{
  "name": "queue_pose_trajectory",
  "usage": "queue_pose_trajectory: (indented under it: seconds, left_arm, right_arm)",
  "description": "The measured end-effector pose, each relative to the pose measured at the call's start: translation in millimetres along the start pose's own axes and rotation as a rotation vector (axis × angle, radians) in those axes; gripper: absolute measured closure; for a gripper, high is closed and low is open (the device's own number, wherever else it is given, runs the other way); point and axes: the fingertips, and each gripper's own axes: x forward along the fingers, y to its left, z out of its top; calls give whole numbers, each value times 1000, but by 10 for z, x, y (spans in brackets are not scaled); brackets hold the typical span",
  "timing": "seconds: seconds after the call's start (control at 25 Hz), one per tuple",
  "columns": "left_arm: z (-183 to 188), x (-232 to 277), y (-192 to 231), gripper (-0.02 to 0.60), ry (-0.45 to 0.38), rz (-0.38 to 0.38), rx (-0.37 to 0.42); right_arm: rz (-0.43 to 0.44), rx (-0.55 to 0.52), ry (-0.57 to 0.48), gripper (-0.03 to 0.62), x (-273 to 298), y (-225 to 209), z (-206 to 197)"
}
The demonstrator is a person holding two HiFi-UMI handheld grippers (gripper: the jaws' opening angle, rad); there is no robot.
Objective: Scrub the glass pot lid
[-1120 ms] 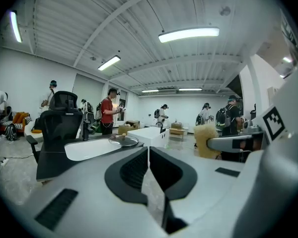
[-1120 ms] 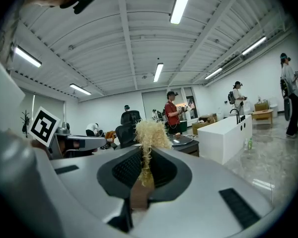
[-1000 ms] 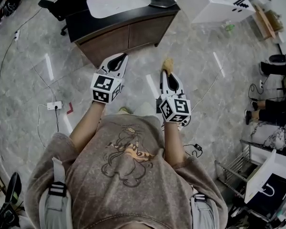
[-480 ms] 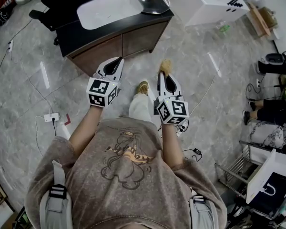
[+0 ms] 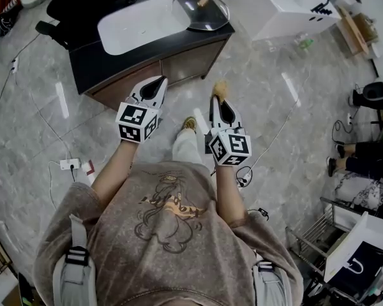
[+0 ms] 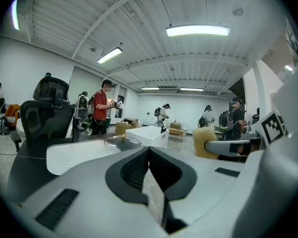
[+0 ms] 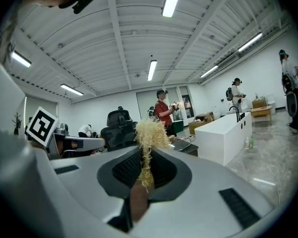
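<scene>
**Both grippers held short of the sink, lid lying on the counter**

The person stands on a grey stone floor, facing a dark counter with a white basin sunk into it. Both arms reach forward at about the same height.

The left gripper points toward the counter's front edge. Its own view shows the jaws pressed together with nothing between them.

The right gripper is beside it, a little nearer the person. Its jaws pinch a scrubber, a tuft of pale yellow fibres on a brown stem. The stem lies between the pads and the tuft sticks out past the tips. From above, the tuft shows as a tan blob at the gripper's front end.

The glass pot lid lies on the counter at the right end of the basin, dome up, with its small knob on top. It is well apart from both grippers, neither of which touches it. In the left gripper view it shows low and flat beyond the closed jaws.

A black office chair stands behind the counter on the left, and a white cabinet stands to the right. A power strip lies on the floor at the person's left.
</scene>
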Motion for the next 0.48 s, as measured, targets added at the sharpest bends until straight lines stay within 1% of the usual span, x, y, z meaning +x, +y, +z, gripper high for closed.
queue_pose_trajectory:
  seconds: [0.16,0.48]
  left_arm:
    - [107,385,154,565,8,17,-14]
    - [392,1179,274,565,1,54,-22]
  right_arm:
    - [18,-2,13,554,339,-210,118]
    - [59,-2,26,554,929,-761,422]
